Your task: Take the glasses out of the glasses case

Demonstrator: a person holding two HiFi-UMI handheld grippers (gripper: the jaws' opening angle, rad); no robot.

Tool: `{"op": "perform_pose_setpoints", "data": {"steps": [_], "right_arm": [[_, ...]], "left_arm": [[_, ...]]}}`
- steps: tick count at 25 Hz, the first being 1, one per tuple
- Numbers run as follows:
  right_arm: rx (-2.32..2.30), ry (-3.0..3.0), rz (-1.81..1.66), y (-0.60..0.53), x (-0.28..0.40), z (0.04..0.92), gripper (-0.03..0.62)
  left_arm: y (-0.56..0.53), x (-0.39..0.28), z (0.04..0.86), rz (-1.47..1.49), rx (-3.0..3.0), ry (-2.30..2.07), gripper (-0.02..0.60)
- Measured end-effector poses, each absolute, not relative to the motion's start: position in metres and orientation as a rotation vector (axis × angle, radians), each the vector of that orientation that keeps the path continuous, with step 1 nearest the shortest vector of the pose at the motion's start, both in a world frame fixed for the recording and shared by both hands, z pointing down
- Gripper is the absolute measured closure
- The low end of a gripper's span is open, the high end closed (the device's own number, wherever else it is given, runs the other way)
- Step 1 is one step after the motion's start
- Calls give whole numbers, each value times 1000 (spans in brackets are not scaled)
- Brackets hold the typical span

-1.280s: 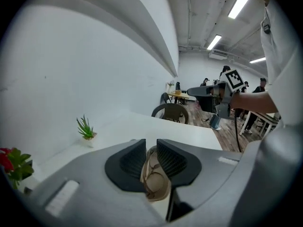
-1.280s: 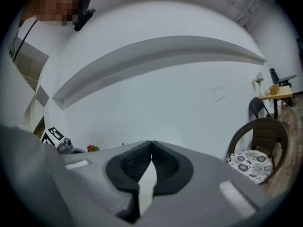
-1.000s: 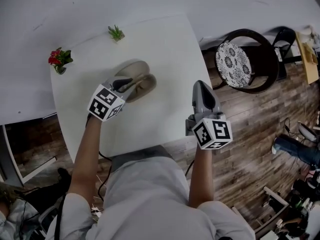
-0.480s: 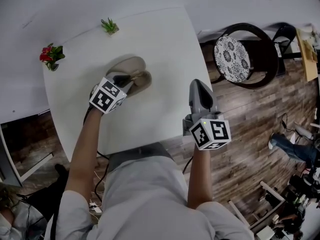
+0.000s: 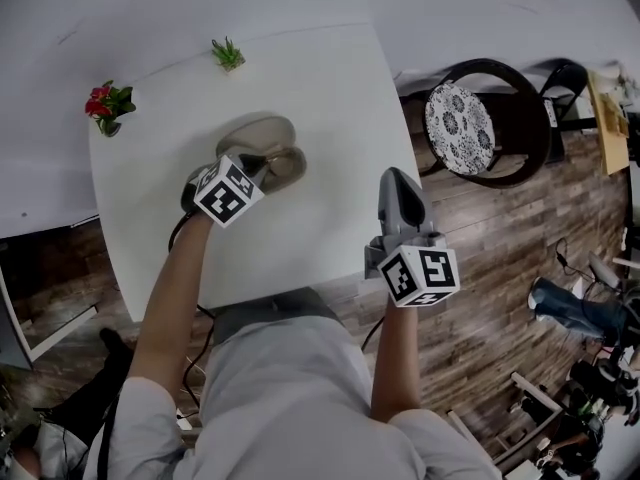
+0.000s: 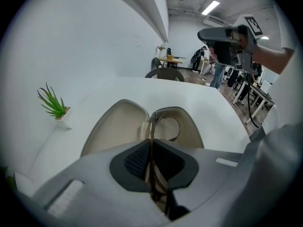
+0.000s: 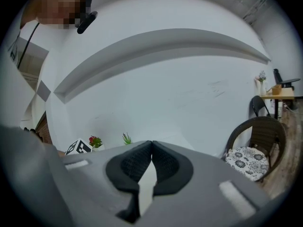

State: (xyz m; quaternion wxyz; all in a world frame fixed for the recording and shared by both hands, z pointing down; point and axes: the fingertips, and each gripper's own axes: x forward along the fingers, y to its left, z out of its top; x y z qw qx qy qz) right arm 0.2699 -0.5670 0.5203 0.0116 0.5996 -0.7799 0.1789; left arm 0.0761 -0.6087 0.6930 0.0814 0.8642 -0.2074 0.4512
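Note:
A beige glasses case (image 5: 262,148) lies open on the white table (image 5: 330,88), both halves facing up (image 6: 113,126). My left gripper (image 5: 255,165) is right over it, shut on the thin metal frame of the glasses (image 6: 158,122); one lens rim shows over the case's right half. In its own view the left gripper (image 6: 150,148) has its pads pressed on the frame. My right gripper (image 5: 393,176) hovers at the table's right edge, shut with nothing between its pads (image 7: 151,148). It also shows raised at the upper right of the left gripper view (image 6: 227,37).
A small pot of red flowers (image 5: 108,103) and a small green plant (image 5: 228,55) stand along the table's far edge by the white wall. A dark chair with a patterned cushion (image 5: 470,118) stands on the wooden floor to the right.
The left gripper has shifted slightly forward over the open case. The right gripper holds about the same place, still shut.

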Motion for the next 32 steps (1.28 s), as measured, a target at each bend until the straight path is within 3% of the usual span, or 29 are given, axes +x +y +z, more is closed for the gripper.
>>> {"op": "perform_pose_setpoints", "data": {"steps": [18, 32], "right_arm": [[1912, -2491, 484, -542, 248, 487, 591], [1887, -2579, 388, -534, 220, 447, 591]], "left_arm": [[-610, 48, 615, 1134, 2693, -889, 557], [-589, -3, 491, 650, 2773, -1322, 557]]}}
